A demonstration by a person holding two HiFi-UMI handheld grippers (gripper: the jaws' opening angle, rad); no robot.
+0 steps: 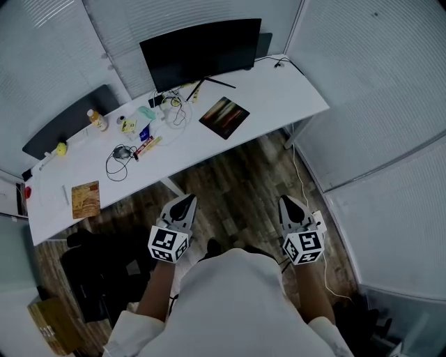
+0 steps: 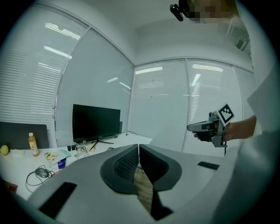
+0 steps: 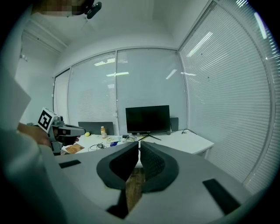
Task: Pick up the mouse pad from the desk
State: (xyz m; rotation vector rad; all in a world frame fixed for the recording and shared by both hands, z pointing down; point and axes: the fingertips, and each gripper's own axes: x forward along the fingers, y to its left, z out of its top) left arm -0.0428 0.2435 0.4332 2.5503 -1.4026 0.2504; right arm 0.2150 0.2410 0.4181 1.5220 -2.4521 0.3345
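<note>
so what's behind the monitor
A dark boxy thing peeks out past the monitor's right edge, with blinds further back. The monitor covers the rest of it and the desk strip there.

Mouse pad [image 1: 224, 117] on desk [image 1: 279, 90], right of cable [image 1: 117, 155], before monitor [image 1: 201, 52]; bottle [image 1: 97, 120] near desk's left back edge.

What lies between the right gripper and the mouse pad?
Head view: only wooden floor, then a bare strip of the white desk, between the right gripper and the mouse pad.
</note>
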